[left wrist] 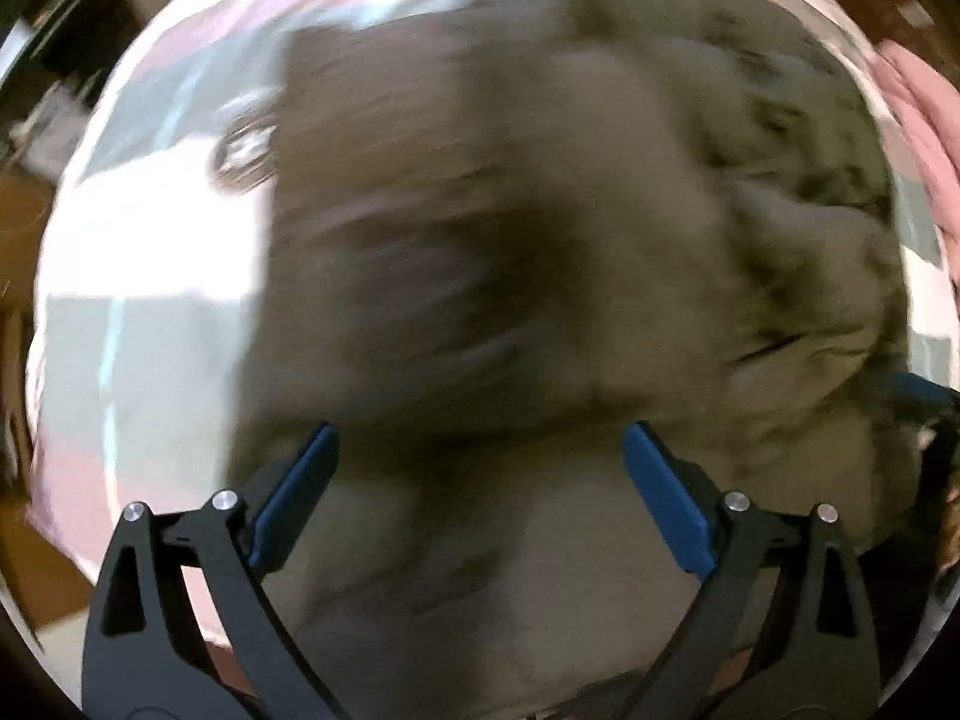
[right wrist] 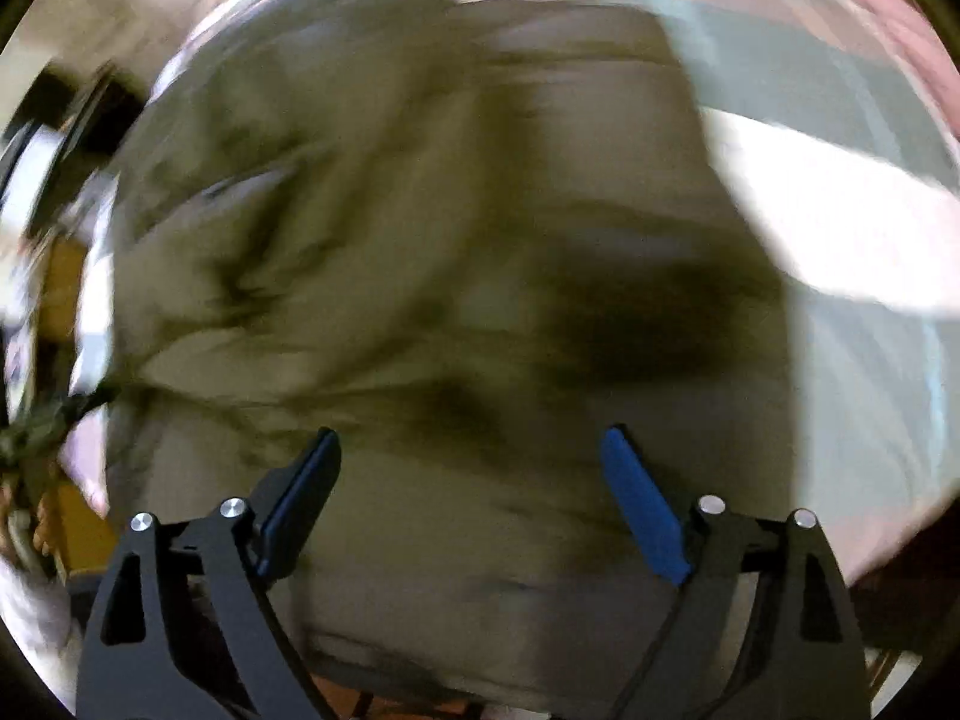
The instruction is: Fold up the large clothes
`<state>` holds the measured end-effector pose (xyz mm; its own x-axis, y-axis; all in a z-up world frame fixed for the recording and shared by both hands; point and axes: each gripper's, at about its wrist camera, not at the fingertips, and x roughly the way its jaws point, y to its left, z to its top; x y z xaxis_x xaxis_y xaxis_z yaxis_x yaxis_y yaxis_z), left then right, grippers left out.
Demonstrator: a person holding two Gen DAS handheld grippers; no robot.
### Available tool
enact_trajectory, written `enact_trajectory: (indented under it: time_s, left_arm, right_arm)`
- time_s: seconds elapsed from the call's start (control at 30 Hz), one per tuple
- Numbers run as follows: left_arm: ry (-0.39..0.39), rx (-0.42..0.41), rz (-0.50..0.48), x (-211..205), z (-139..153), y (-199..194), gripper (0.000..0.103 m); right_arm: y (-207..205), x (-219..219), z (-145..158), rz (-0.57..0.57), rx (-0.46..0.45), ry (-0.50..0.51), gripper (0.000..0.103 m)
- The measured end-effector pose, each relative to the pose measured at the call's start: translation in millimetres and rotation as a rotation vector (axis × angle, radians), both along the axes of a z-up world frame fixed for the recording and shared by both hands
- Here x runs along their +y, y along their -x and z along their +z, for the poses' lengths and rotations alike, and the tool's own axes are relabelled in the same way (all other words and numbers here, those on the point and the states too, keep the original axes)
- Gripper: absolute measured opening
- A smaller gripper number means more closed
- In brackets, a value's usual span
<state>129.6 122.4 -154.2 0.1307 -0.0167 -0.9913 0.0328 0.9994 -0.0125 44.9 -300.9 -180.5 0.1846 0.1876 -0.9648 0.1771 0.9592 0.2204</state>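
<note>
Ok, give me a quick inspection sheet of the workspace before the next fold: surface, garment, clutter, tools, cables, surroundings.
Surface: pale sheet with pink and grey blocks, bare around the garment.
Job's things: large olive-brown garment spread flat, wrinkled along one side; both views blurred.
Clutter: pink cloth at the surface edge.
Tools: left tool open above the garment, nothing between its pads; right tool likewise open and empty.
Cables: nothing seen.
Surroundings: dark furniture beyond the surface, too blurred to identify.
</note>
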Motion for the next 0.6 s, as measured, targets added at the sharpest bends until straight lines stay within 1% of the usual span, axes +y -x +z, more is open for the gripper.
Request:
enact_trajectory:
  time_s: [0.03,0.07,0.1,0.13,0.2,0.23,0.27,0.3,0.33,0.37,0.43,0.47,0.5,0.53,0.57,0.6]
  left_arm:
    - [-0.003,0.012,0.039,16,-3,5,0.097]
    - [0.006,0.038,0.104,40,-10,16,0.097]
    - [0.025,0.068,0.16,60,-17,26,0.097]
    - [0.052,0.106,0.22,81,-26,39,0.097]
    - [0.096,0.182,0.298,108,-42,57,0.097]
    - [0.115,0.212,0.317,114,-49,64,0.097]
    - [0.157,0.253,0.337,118,-59,74,0.098]
    - [0.198,0.284,0.347,118,-66,81,0.1]
    - [0.229,0.31,0.346,116,-72,86,0.101]
    - [0.242,0.325,0.341,113,-75,89,0.101]
    - [0.262,0.356,0.325,103,-82,92,0.101]
    - [0.274,0.382,0.315,96,-88,95,0.101]
    - [0.289,0.406,0.307,91,-93,96,0.101]
    - [0.299,0.42,0.302,85,-98,94,0.101]
    - [0.304,0.431,0.296,81,-102,98,0.1]
    - [0.301,0.428,0.286,78,-101,99,0.085]
  right_arm:
    - [10,-21,-4,-0.055,0.018,0.032,0.093]
    - [24,-45,-11,-0.118,0.047,0.053,0.094]
    - [35,-63,-19,-0.164,0.077,0.047,0.094]
    - [48,-82,-30,-0.206,0.124,0.016,0.094]
    - [62,-96,-51,-0.247,0.205,-0.065,0.094]
    - [69,-103,-60,-0.259,0.241,-0.119,0.096]
    - [74,-107,-68,-0.264,0.269,-0.164,0.099]
    - [81,-109,-77,-0.265,0.305,-0.225,0.099]
    - [86,-112,-83,-0.26,0.332,-0.263,0.099]
    - [90,-112,-85,-0.254,0.345,-0.274,0.102]
    - [93,-111,-84,-0.23,0.34,-0.271,0.101]
    - [92,-109,-78,-0.225,0.315,-0.295,0.084]
    - [91,-109,-71,-0.217,0.293,-0.322,0.07]
    - [90,-112,-66,-0.205,0.271,-0.358,0.048]
    - [88,-114,-60,-0.194,0.249,-0.393,0.031]
    - [85,-113,-54,-0.175,0.216,-0.44,0.026]
